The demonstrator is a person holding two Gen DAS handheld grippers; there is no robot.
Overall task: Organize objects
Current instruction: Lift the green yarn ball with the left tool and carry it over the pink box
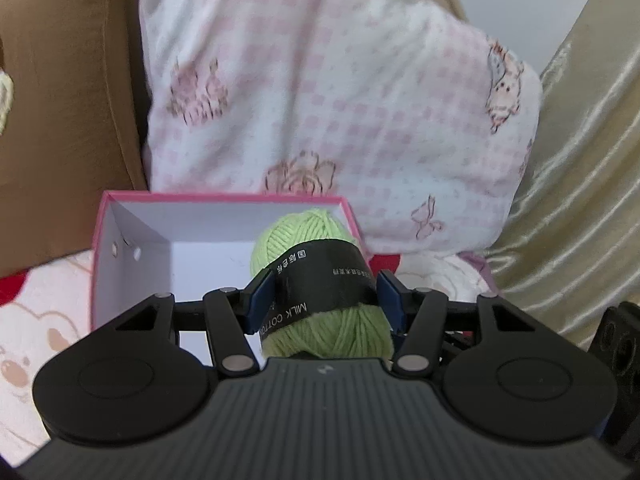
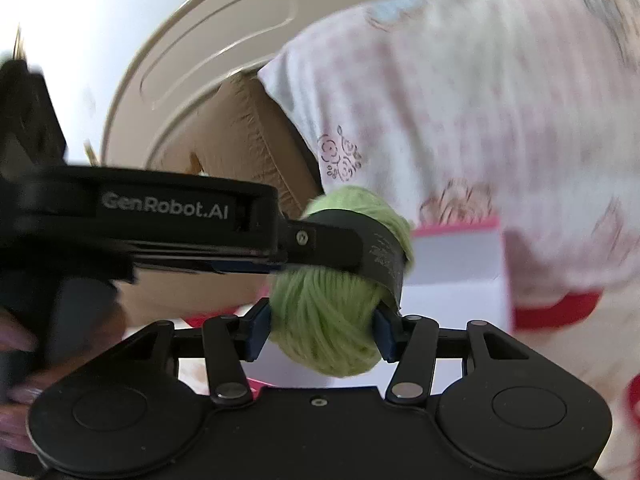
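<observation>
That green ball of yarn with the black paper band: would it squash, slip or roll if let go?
The green ball of yarn probably squashes easily: soft wound strands. Its fuzzy surface likely resists slipping in the left gripper and right gripper. Rounded, it might roll in the pink-rimmed white box.

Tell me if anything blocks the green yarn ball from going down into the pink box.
Nothing visible does. The green yarn ball is clamped by both the left gripper and the right gripper over the open pink box. The white box floor that shows is bare, and no lid covers it.
</observation>
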